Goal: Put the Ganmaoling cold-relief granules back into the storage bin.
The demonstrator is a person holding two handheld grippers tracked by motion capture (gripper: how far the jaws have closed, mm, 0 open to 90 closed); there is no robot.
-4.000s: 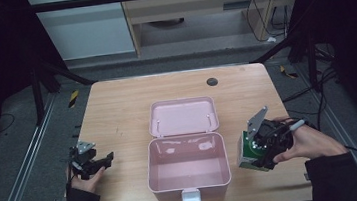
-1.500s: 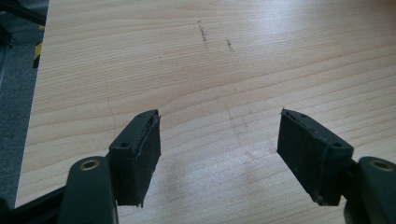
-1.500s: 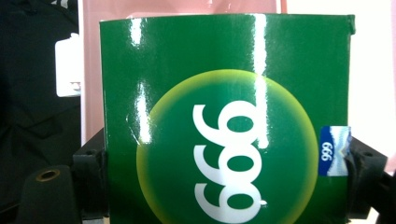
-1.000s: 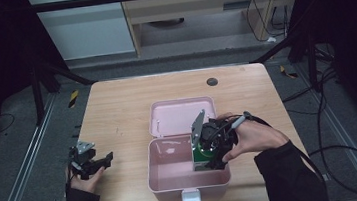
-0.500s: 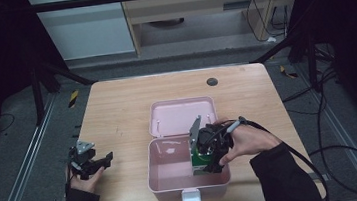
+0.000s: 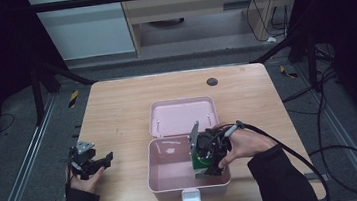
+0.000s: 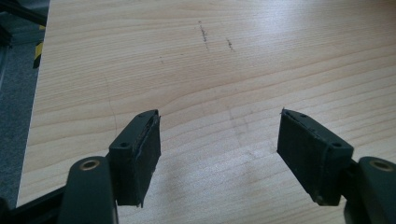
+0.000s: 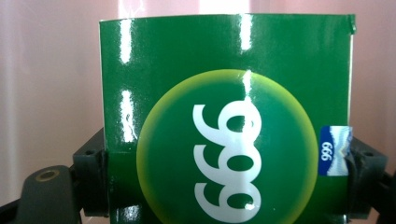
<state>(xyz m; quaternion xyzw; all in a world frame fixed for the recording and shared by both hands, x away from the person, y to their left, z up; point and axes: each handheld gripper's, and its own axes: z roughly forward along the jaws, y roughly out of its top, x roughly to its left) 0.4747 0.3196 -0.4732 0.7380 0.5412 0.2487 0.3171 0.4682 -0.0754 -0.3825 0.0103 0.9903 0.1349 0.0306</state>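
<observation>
1. The green carton (image 8: 224, 126), glossy, with a yellow-rimmed disc and white "999" numerals printed on its face, sits clamped between the jaws of the right gripper (image 6: 208, 163). In the right gripper view one black jaw presses on each side edge of its lower part, and the rest of the carton stands clear beyond the jaw tips.

2. In the high view the carton (image 6: 199, 161) hangs inside the right half of the pink box (image 6: 167, 179), over the open tray and near its right wall. Pink surface shows behind the carton in the right gripper view. Whether its far end touches the tray floor, I cannot tell.

3. The step in hand looks like placing: the carton is being set into the pink box, whose lid (image 6: 180, 115) lies open and flat behind the tray.

4. The next move probably calls for lowering the carton until it rests on the tray floor, then spreading the jaws and lifting straight out so that neither jaw drags it or knocks the box wall.

5. The left gripper (image 6: 91, 162) rests at the left edge of the worktop (image 6: 117, 107), well apart from the box. Its jaws stand wide over bare wood and hold nothing.
</observation>
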